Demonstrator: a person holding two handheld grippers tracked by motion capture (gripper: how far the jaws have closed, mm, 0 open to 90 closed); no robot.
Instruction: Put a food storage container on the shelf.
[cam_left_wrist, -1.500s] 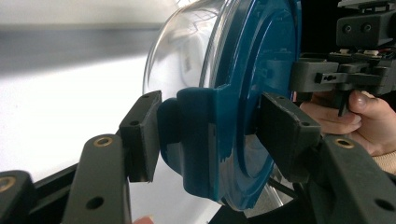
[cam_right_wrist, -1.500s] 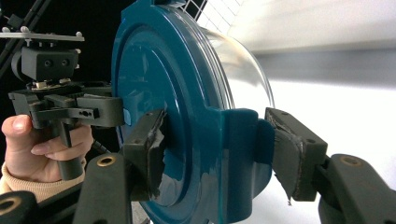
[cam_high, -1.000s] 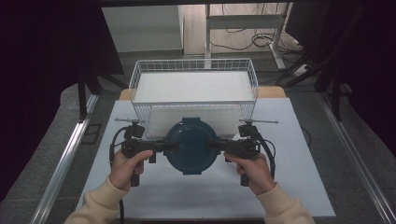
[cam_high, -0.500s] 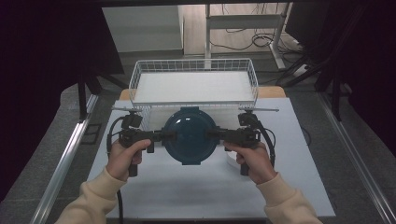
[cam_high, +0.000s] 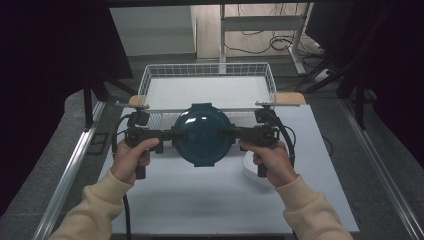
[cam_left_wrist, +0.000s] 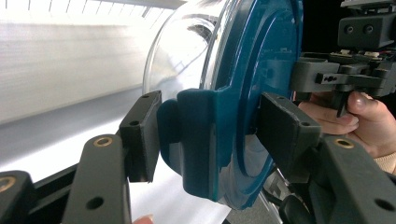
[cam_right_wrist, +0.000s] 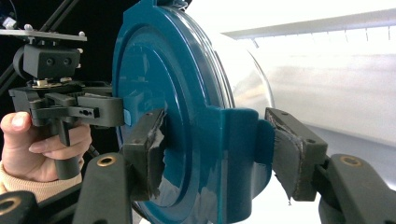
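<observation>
In the middle of the frame the round container hangs above the desk, between the left gripper on its left and the right gripper on its right, with the wire basket behind it.

Both forearms come in from the near edge of the table, sleeves cream, each hand wrapped round a grip. The left gripper and right gripper point inward at each other — level, side by side above the table — each with its jaws clamped on an opposite side tab of the blue container.
</observation>
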